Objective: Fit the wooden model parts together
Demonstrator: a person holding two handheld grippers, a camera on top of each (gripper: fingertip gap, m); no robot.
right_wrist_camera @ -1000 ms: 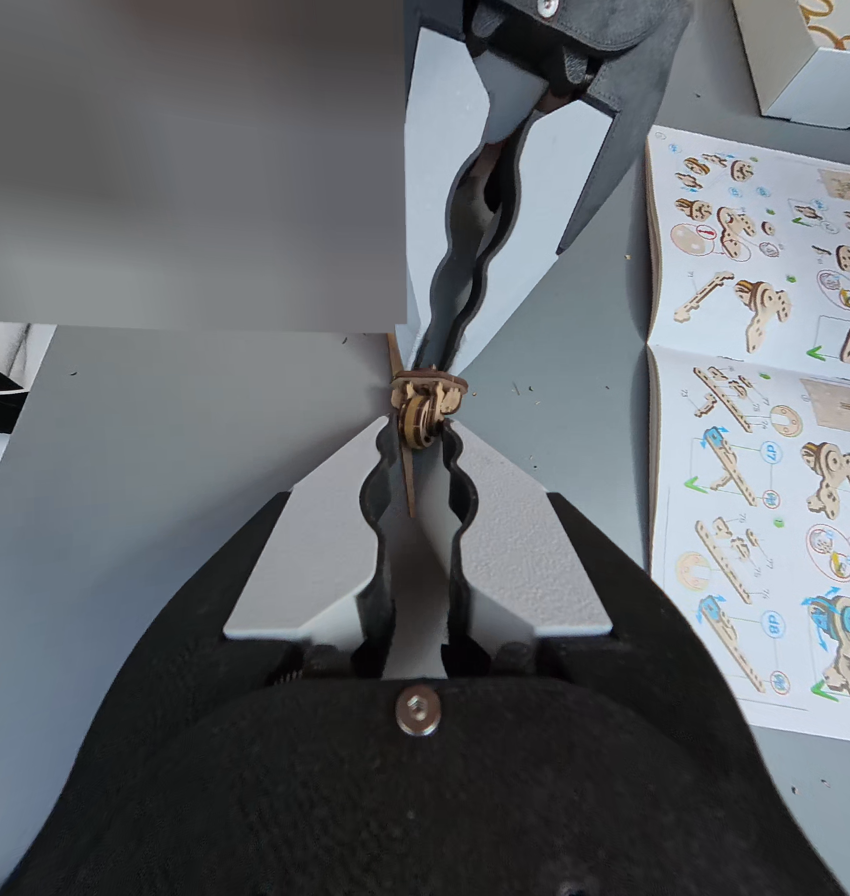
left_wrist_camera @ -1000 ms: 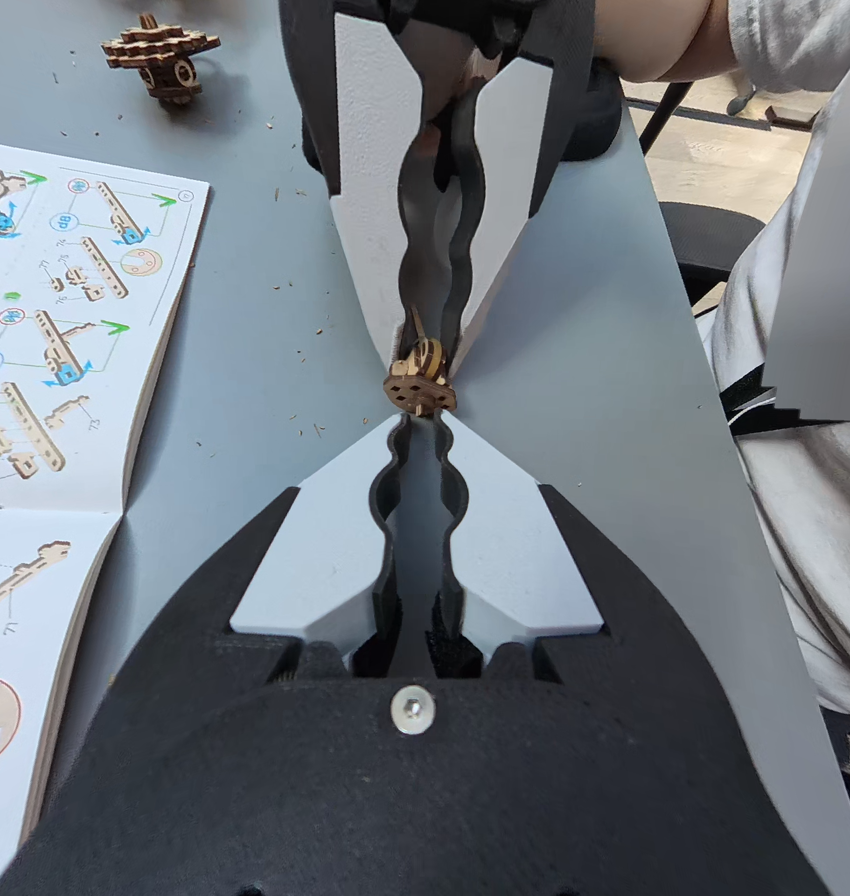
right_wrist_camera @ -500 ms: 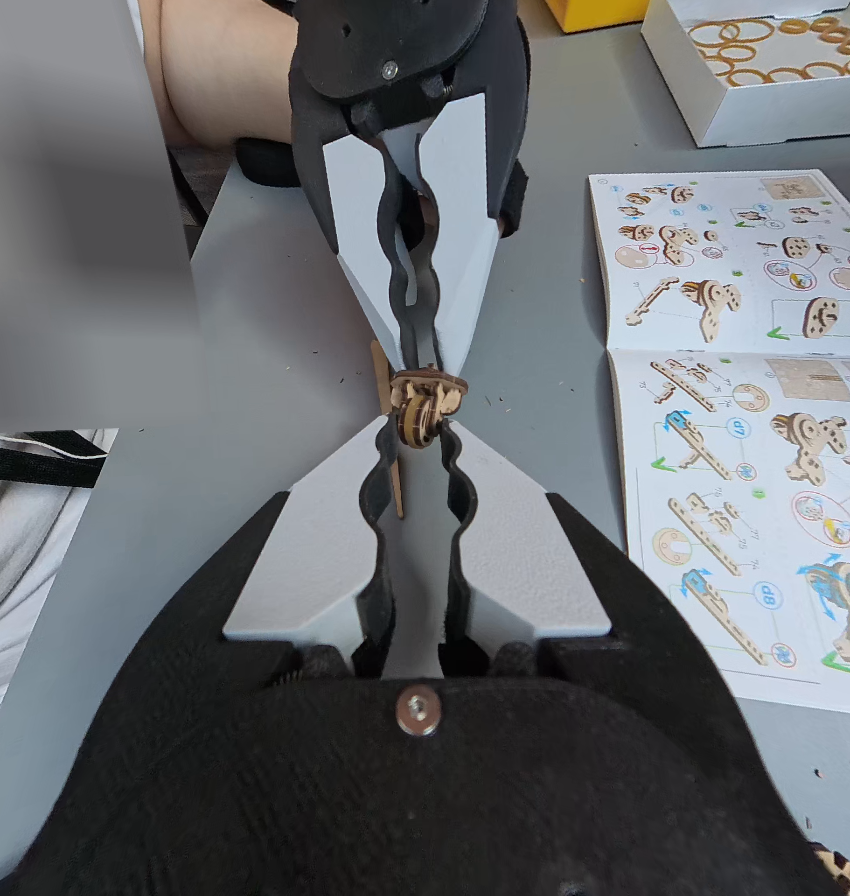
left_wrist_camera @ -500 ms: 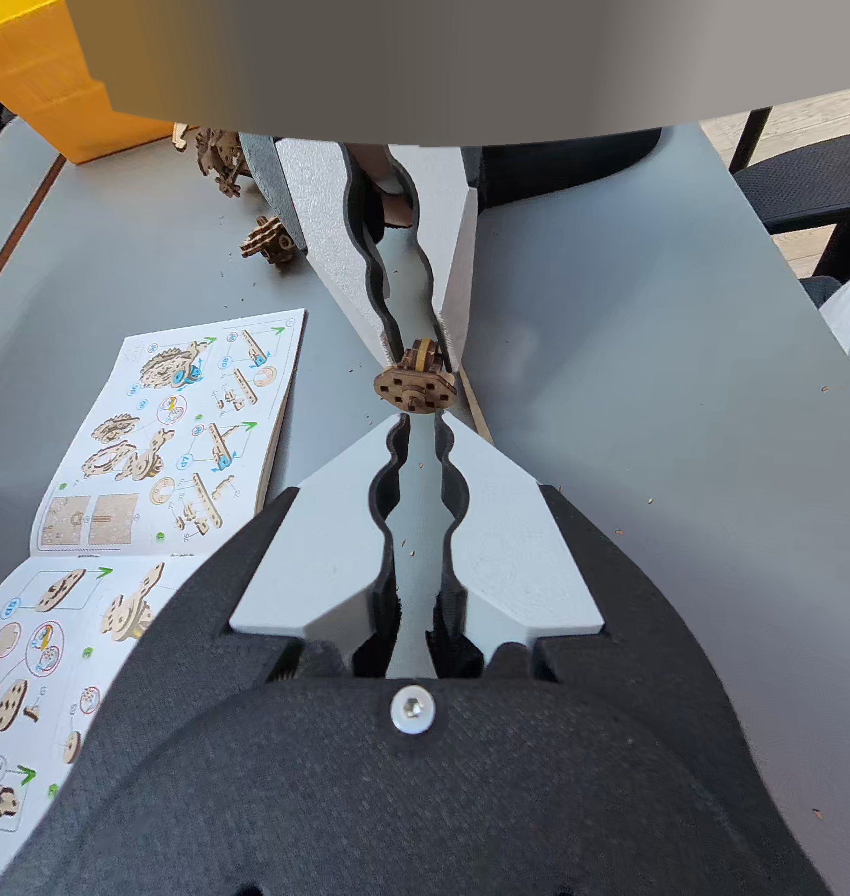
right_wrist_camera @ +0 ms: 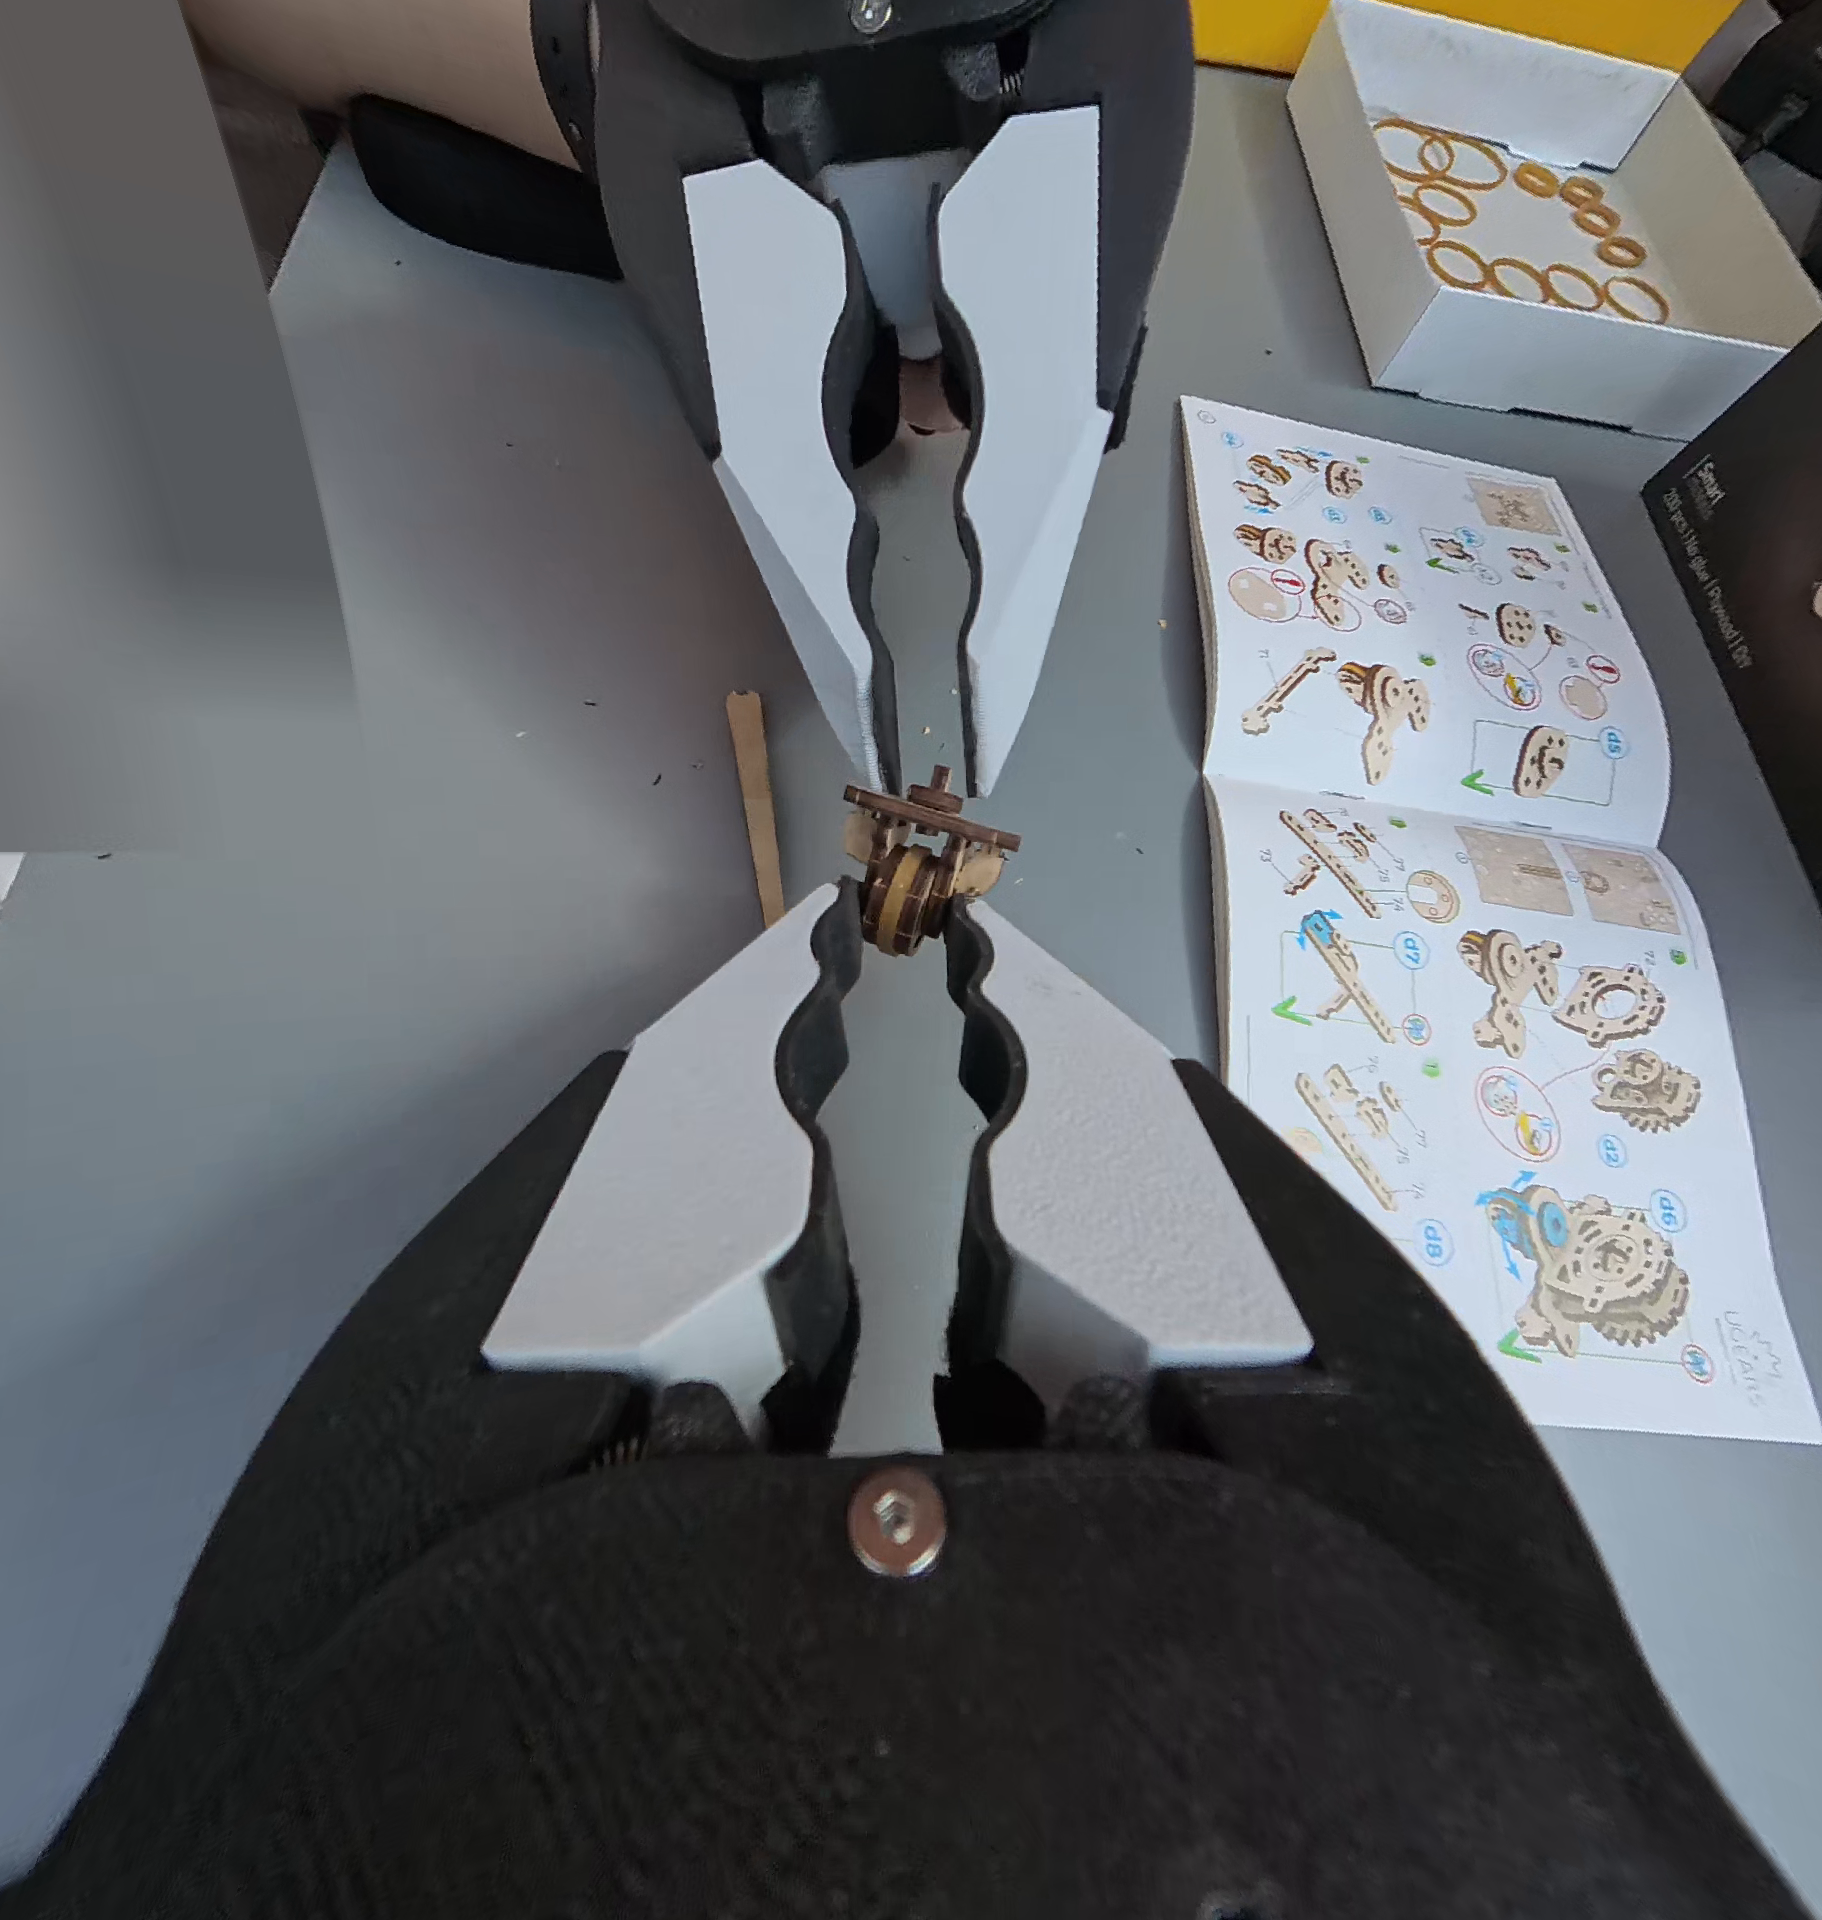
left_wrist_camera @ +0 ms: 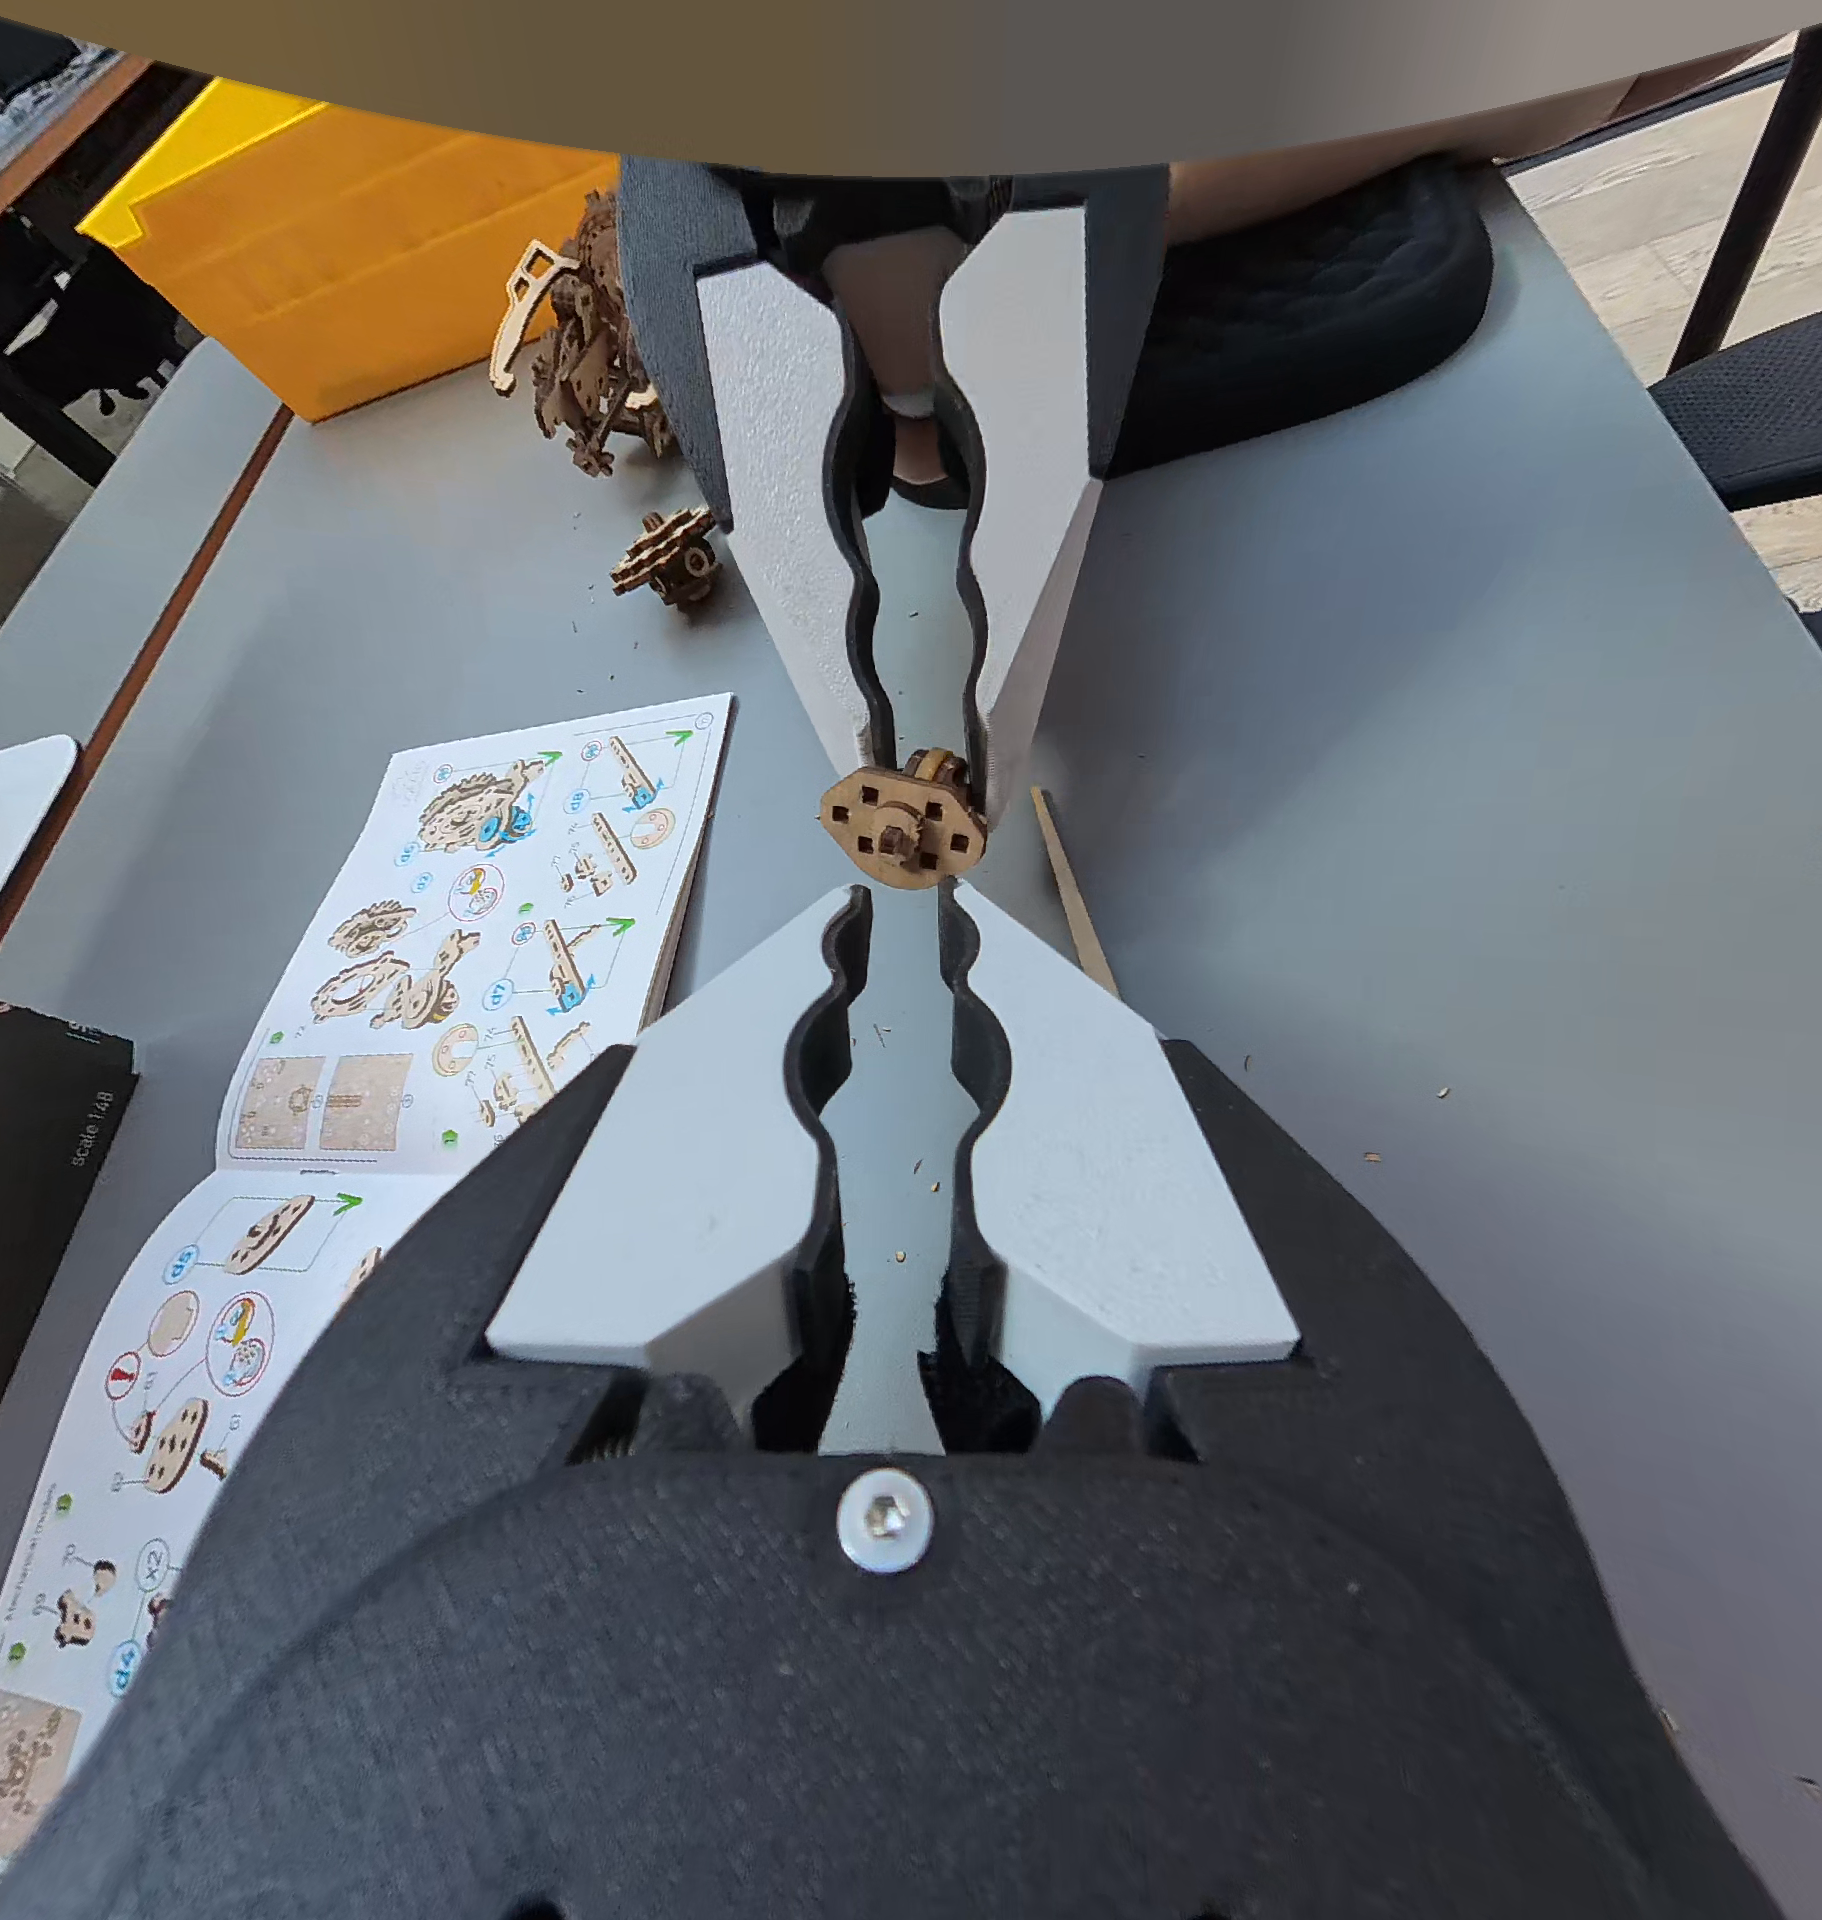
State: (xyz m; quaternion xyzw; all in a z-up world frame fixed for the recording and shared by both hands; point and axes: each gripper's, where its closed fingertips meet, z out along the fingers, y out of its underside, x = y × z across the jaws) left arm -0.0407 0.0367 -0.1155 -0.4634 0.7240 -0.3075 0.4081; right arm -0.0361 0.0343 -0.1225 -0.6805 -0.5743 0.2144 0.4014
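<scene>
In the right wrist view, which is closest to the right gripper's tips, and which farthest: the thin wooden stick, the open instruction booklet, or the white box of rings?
From the right gripper:
1. Thin wooden stick, on the table just left of the tips.
2. Open instruction booklet, flat on the right.
3. White box of rings, far upper right.

Bare table (left_wrist_camera: pixel 1406 831) right of the wooden stick (left_wrist_camera: pixel 1071 883); booklet (left_wrist_camera: pixel 533 914) and gear pieces (left_wrist_camera: pixel 668 556) (possibly loose) crowd the left.
</scene>
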